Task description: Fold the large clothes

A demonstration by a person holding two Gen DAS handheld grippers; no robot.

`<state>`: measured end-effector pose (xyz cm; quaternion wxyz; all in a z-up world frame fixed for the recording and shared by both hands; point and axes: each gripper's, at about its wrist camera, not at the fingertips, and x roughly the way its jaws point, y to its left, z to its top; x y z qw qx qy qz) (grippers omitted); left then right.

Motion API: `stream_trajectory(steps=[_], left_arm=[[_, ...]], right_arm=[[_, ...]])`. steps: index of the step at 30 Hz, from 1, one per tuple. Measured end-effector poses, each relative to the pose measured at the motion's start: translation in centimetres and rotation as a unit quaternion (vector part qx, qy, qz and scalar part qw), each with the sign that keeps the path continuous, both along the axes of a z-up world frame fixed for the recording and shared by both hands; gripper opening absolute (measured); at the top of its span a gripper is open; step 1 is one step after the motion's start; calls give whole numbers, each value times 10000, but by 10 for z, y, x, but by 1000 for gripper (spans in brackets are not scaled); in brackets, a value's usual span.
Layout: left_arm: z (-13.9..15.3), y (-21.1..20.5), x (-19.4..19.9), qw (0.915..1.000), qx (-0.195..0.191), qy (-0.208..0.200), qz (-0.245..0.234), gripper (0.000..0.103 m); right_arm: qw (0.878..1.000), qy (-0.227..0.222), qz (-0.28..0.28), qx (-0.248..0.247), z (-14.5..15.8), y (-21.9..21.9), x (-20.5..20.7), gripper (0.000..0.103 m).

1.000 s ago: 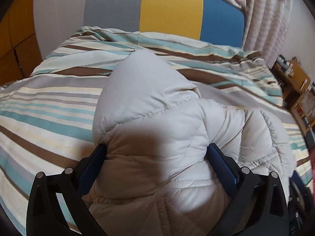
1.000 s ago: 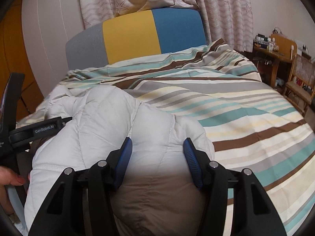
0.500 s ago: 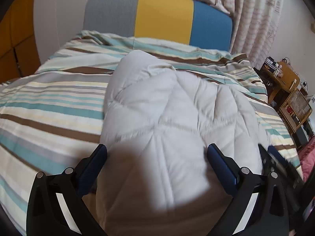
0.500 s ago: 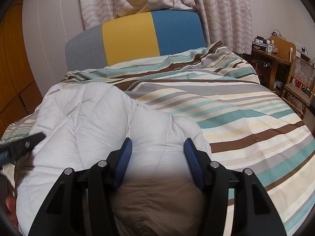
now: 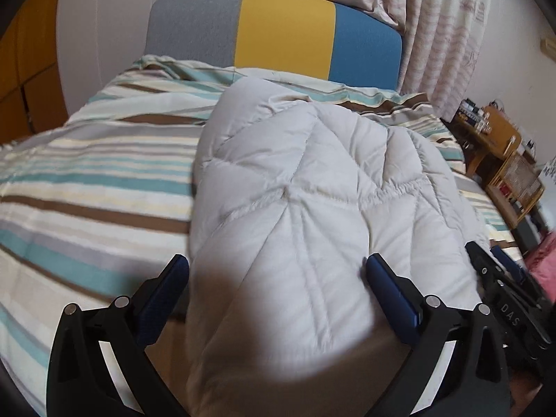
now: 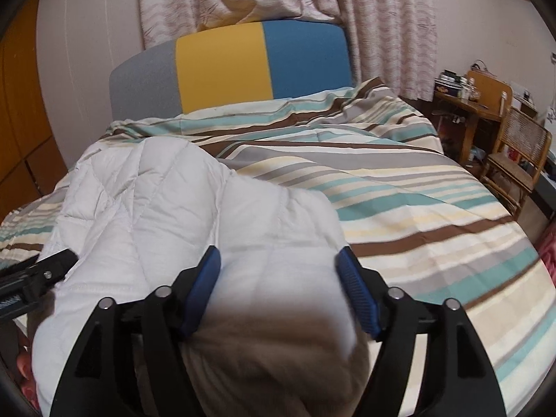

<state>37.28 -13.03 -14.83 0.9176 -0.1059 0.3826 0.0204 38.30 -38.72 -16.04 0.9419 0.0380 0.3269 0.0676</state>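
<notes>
A: Item one?
B: Quilted jacket (image 5: 312, 215), pale grey-white, puffy, stitched in diagonal panels. It lies on the striped bedspread (image 5: 87, 187), bulk filling the centre of the left wrist view and running toward 12 o'clock. In the right wrist view the jacket (image 6: 166, 208) sits from centre toward 10 o'clock.

A: Item two, left gripper?
B: Left gripper (image 5: 278, 271), black frame, blue pads, at 6 o'clock. Jaws spread wide, the jacket bulging between them; the right pad (image 5: 389, 288) touches the fabric, the left pad (image 5: 163, 292) stands at its edge. It also shows as a black bar (image 6: 38, 274) at 9 o'clock in the right view.

A: Item three, right gripper?
B: Right gripper (image 6: 278, 267), same build. Jaws parted, both pads against a fold of jacket that fills the gap. Whether it is pinched firmly, I cannot tell. In the left view the same gripper (image 5: 504, 288) sits at 4 o'clock.

A: Any lettering?
B: White letters "DAS" on that tool body, at 4 o'clock in the left view. Nothing else is legible.

A: Surroundings?
B: Headboard (image 6: 226, 66) in grey, yellow and blue at 12 o'clock; patterned curtain (image 6: 392, 21) behind; wooden chair (image 6: 517, 156) and cluttered desk (image 6: 465, 104) at 3 o'clock.
</notes>
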Motion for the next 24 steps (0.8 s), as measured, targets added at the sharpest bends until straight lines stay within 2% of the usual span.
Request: stream_trajectory(steps=[3, 6, 7, 10, 12, 14, 16, 20, 22, 24], left_arm=[[3, 8, -16, 9997, -227, -19, -96, 100], [2, 14, -31, 9995, -241, 100, -190, 100], [-1, 14, -35, 9994, -191, 136, -271, 100], [-13, 4, -42, 9977, 386, 143, -537, 100], [-12, 4, -45, 9971, 447, 79, -607, 100], [-11, 9, -45, 9976, 229, 165, -640, 100], [-12, 19, -47, 9970, -165, 298, -702, 100], [-13, 33, -51, 9936, -640, 561, -741, 100], [-11, 35, -51, 9927, -616, 629, -828, 100], [-11, 33, -50, 9922, -464, 668, -943, 100]], right_arm=[[9998, 54, -62, 196, 4, -9, -15, 74], [9990, 179, -111, 385, 5, -19, -26, 75], [9987, 280, -152, 389, 3, -23, -30, 75], [9987, 377, -133, 306, -6, -24, -37, 76], [9981, 436, -115, 421, -11, -26, -38, 76], [9942, 633, -119, 865, -11, -34, -39, 78], [9889, 833, -103, 1223, -10, -43, -41, 81], [9846, 1128, 30, 1334, -4, -49, -43, 87], [9817, 1370, 127, 1314, -4, -50, -41, 93], [9751, 1714, 247, 1386, -9, -52, -33, 94]])
